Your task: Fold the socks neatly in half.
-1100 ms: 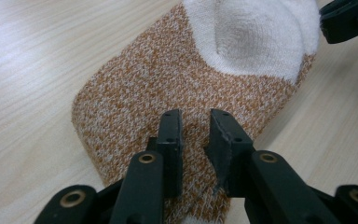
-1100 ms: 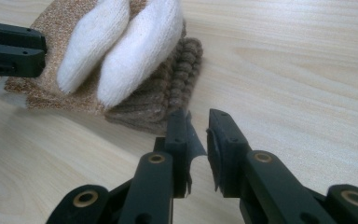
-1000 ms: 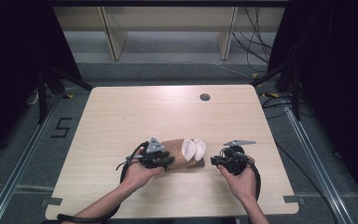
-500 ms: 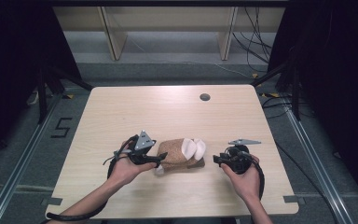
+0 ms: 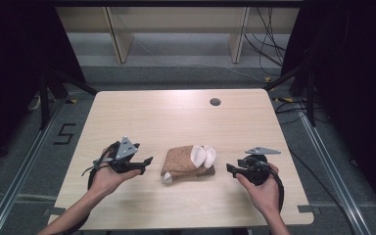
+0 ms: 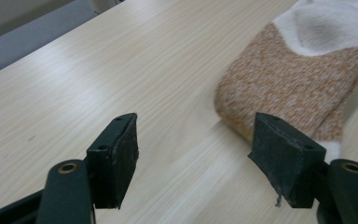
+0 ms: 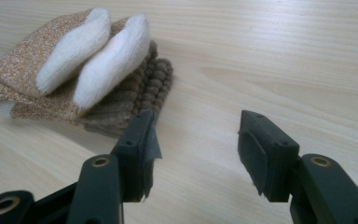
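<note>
A folded pair of brown socks (image 5: 186, 164) with white toes lies in the middle of the table's near half. My left gripper (image 5: 148, 160) is held to their left, a short gap away, pointing at them. Its jaws have just been opening and stand open with nothing between them. In the left gripper view the socks (image 6: 298, 79) lie beyond the right pad (image 6: 282, 158). My right gripper (image 5: 229, 169) sits to the right of the socks, also apart from them. Its jaws have just been opening too, and they are empty, with the socks (image 7: 84, 70) ahead to the left of them.
The light wooden table (image 5: 176, 112) has a round cable hole (image 5: 215, 102) near its back right. Wooden shelf legs (image 5: 117, 34) and cables stand on the floor beyond the far edge. A "5" mark (image 5: 64, 133) is on the floor at left.
My left gripper has let go of the socks and drawn back to the left, jaws wider. The right gripper's jaws have opened and backed off slightly. The socks lie still.
</note>
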{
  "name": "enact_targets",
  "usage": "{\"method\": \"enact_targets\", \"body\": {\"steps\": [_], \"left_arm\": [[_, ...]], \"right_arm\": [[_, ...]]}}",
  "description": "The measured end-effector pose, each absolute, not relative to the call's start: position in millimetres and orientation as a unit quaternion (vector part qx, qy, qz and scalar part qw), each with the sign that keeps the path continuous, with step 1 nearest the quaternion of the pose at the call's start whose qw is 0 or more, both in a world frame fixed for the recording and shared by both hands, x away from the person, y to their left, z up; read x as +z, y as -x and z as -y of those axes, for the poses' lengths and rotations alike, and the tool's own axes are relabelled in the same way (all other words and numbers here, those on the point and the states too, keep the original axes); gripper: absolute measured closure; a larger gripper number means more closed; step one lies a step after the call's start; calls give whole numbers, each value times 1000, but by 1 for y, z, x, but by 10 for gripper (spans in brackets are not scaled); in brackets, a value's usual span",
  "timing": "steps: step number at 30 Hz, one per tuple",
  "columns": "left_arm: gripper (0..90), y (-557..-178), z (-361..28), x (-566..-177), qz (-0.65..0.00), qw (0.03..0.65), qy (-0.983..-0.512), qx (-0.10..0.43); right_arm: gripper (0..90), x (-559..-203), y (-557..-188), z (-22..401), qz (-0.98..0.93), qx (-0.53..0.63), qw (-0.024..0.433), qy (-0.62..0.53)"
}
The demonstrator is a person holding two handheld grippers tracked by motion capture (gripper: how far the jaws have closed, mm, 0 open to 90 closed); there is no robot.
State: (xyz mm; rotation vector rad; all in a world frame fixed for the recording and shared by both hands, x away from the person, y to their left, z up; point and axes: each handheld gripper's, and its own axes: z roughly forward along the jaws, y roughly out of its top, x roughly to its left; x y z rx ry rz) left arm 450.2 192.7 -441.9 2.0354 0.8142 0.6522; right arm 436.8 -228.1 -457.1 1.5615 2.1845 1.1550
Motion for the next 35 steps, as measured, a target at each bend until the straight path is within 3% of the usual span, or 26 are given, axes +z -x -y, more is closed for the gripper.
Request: {"method": "enact_targets", "body": {"steps": [8,20,29,30,35], "left_arm": [[312,-442,-238,-460,-360,429,-783,272],[299,-434,-275,-486,-387,440,-765,266],[299,-430,-281,-493,-407,451,-747,272],[299,-430,-280,-492,-401,452,-748,274],[300,-429,-276,-494,-397,445,-754,275]], "right_arm": [[431,-463,-429,249,-752,381,124,-524],[402,-474,-414,279,-730,380,147,-549],[387,-484,-405,286,-692,405,166,-573],[385,-483,-405,291,-704,391,186,-564],[370,-486,-406,292,-690,411,178,-568]]}}
